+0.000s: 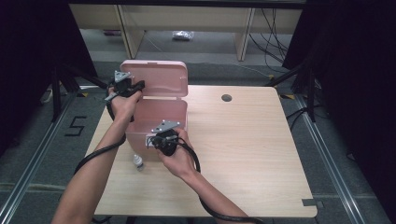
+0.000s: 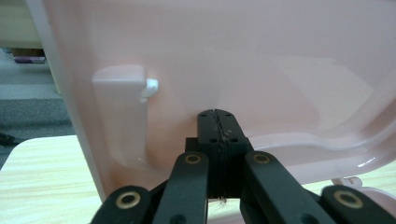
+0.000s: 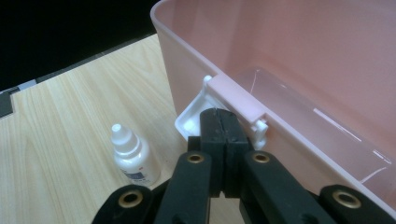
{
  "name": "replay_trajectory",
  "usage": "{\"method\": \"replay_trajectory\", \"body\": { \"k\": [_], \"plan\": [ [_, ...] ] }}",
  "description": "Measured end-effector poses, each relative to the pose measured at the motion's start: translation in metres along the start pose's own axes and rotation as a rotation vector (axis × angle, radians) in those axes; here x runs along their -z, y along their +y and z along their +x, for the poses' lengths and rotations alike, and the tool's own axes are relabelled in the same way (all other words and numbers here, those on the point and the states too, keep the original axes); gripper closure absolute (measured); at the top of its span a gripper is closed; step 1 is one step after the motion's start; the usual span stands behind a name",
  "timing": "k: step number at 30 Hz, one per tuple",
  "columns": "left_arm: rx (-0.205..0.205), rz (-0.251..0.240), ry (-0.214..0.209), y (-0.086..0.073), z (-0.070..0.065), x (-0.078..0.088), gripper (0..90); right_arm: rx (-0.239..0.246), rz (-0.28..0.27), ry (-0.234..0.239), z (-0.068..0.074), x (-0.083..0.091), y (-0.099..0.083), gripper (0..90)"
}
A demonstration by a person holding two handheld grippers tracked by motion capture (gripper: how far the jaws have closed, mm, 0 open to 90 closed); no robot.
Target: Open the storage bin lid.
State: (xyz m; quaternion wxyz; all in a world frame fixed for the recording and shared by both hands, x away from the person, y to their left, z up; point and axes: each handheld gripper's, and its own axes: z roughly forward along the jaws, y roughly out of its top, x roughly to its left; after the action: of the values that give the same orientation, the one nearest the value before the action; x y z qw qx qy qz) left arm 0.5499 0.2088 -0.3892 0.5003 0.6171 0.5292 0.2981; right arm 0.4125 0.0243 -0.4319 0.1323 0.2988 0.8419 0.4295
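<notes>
Pink box (image 1: 159,119) open, both closed tongs touching it.

Both tongs are closed, left tongs (image 1: 138,85) raised farther out, right tongs (image 1: 150,140) apparently lower, nearer.

A pale wooden table (image 1: 252,140) with a round cable hole (image 1: 226,98) stands on grey carpet (image 1: 28,154); black curtains (image 1: 355,70) flank it, beige cabinets (image 1: 187,18) behind, cables (image 1: 273,32) trailing
</notes>
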Motion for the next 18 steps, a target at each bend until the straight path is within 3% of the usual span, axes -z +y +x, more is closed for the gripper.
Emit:
{"method": "replay_trajectory", "body": {
  "k": [18],
  "plan": [
    [0.002,0.032,0.013,-0.0058,0.0018,-0.0065,89.1,-0.004,-0.001,0.0,0.0001,0.0001,-0.0005,90.0]
  ]
}}
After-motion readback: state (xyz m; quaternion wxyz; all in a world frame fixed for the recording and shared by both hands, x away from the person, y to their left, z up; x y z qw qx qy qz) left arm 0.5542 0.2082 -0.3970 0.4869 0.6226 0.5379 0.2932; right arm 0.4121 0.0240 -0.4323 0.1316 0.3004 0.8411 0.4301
